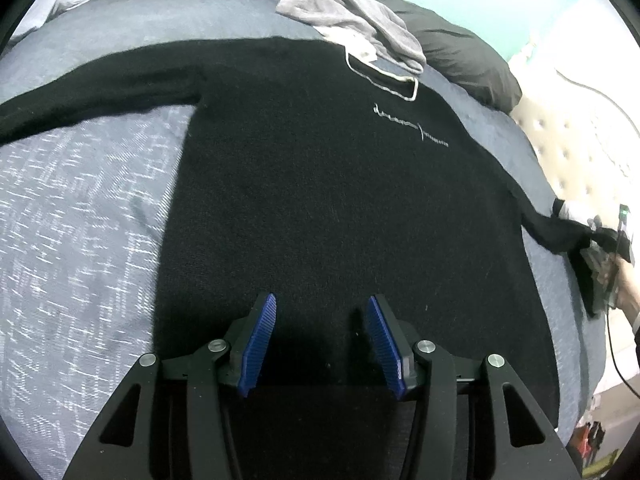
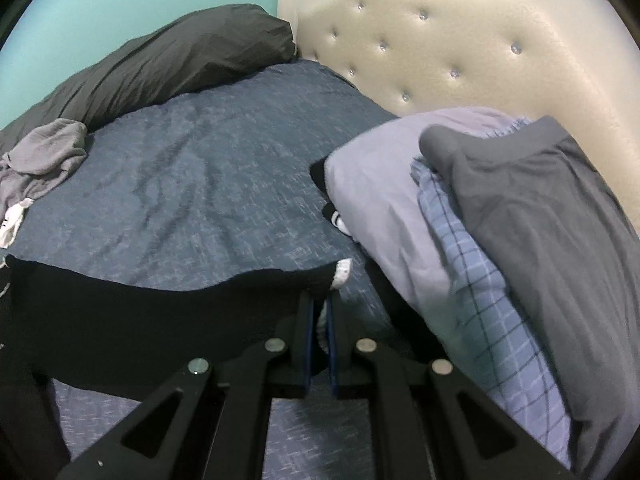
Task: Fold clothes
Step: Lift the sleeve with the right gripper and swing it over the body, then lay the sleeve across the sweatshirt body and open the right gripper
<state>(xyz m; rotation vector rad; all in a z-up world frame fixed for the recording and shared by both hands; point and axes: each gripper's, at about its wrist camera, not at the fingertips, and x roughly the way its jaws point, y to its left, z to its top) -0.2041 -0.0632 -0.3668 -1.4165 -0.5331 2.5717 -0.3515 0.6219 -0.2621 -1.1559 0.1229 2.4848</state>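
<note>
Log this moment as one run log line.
left gripper: open above black sweater | right gripper: shut on sleeve cuff

We see a bed (image 2: 192, 184) with blue-grey cover beyond the fingers, a cream tufted headboard (image 2: 460, 52) ahead to the right, and a turquoise wall (image 2: 120, 4) ahead-left.

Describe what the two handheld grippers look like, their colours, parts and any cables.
Both are matte black frames with triangular cut-outs and round silver pivot bolts. The left gripper has jaws faced with ribbed blue pads. The right gripper carries the same blue pads, seen edge-on. In the left wrist view, its body shows a small green light and a thin dark cable trailing down.
</note>
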